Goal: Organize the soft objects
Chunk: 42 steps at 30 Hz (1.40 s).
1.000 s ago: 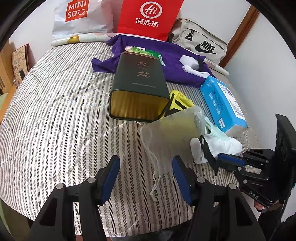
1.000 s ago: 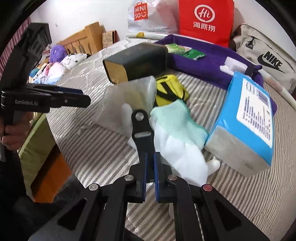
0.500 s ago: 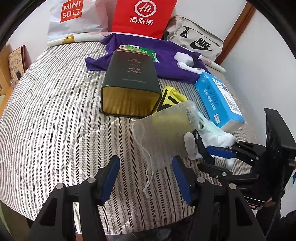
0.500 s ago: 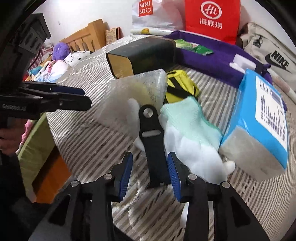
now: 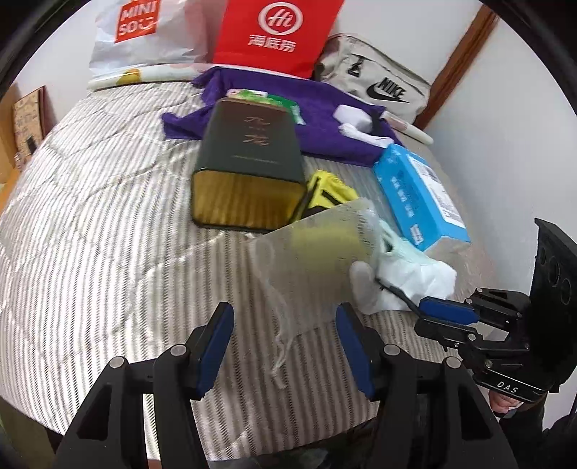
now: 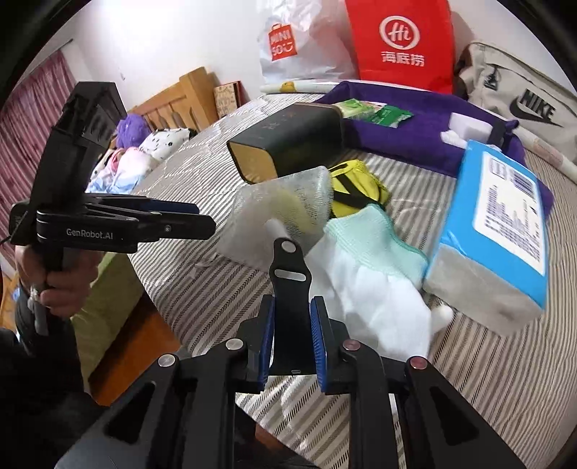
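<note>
Right gripper [image 6: 292, 335]: jaws have just been closing, blue pads now against both edges of a black strap [image 6: 288, 274], so it grips the strap. The strap's free end lies over the white glove with mint cuff [image 6: 375, 274] and reaches the mesh drawstring pouch [image 6: 281, 213].

Left gripper [image 5: 285, 350]: jaws about half open, nothing between the pads; it hovers over the striped bedcover [image 5: 108, 223] with the pouch's drawstring [image 5: 279, 357] trailing under the gap.

Pouch lies on the bed in front of the open end of a dark green tin [image 5: 249, 173], something yellow-green inside. A yellow pouch [image 6: 357, 191] sits between tin and glove, touching the mesh pouch. Blue tissue pack [image 6: 501, 231] just right of the glove, touching it. Purple towel [image 5: 324, 133] behind the tin; red bag [image 5: 274, 32], white Miniso bag [image 5: 140, 36] and grey Nike bag [image 5: 382, 86] at the wall
</note>
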Tool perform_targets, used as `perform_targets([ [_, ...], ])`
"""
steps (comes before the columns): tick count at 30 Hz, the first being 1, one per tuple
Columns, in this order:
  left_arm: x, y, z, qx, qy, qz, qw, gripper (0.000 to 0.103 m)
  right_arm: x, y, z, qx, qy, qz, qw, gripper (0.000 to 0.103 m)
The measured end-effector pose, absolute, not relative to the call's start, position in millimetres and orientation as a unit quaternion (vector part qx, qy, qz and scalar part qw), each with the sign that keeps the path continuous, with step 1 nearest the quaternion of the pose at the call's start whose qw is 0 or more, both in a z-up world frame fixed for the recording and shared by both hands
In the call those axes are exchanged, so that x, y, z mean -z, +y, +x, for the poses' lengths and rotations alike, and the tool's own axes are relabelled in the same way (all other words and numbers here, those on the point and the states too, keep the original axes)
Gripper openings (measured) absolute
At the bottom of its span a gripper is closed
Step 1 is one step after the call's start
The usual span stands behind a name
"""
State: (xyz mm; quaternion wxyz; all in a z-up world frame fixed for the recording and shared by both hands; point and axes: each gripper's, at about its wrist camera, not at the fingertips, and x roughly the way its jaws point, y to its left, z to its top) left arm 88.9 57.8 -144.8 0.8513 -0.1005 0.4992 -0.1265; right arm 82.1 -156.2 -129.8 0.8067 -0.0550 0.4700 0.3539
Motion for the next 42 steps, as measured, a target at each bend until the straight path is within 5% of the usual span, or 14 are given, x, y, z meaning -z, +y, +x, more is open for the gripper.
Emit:
perform_targets([
  [1,145,54,91,0.13,0.497,-0.096,0.853,0.057,129,-160,81,-0.352,0.471,-0.051,0.807,0.017],
  [2,145,50,93,0.132,0.495,-0.091,0.854,0.057,128,-162,81,-0.352,0.471,-0.049,0.807,0.003],
  [21,172,17,123,0.129,0.489,-0.043,0.862,0.064,159,-162,81,-0.348,0.492,-0.059,0.796,0.003],
  [28,171,26,115,0.128,0.476,-0.039,0.869,0.018,129,-190,64,-0.347,0.461,-0.019,0.816,0.003],
  [33,165,39,99,0.137,0.464,-0.059,0.873,0.009,120,-221,62,-0.313,0.449,-0.002,0.837,0.003],
  [42,149,73,68,0.087,0.451,-0.076,0.885,0.007,140,-258,76,-0.247,0.475,0.021,0.844,0.003],
])
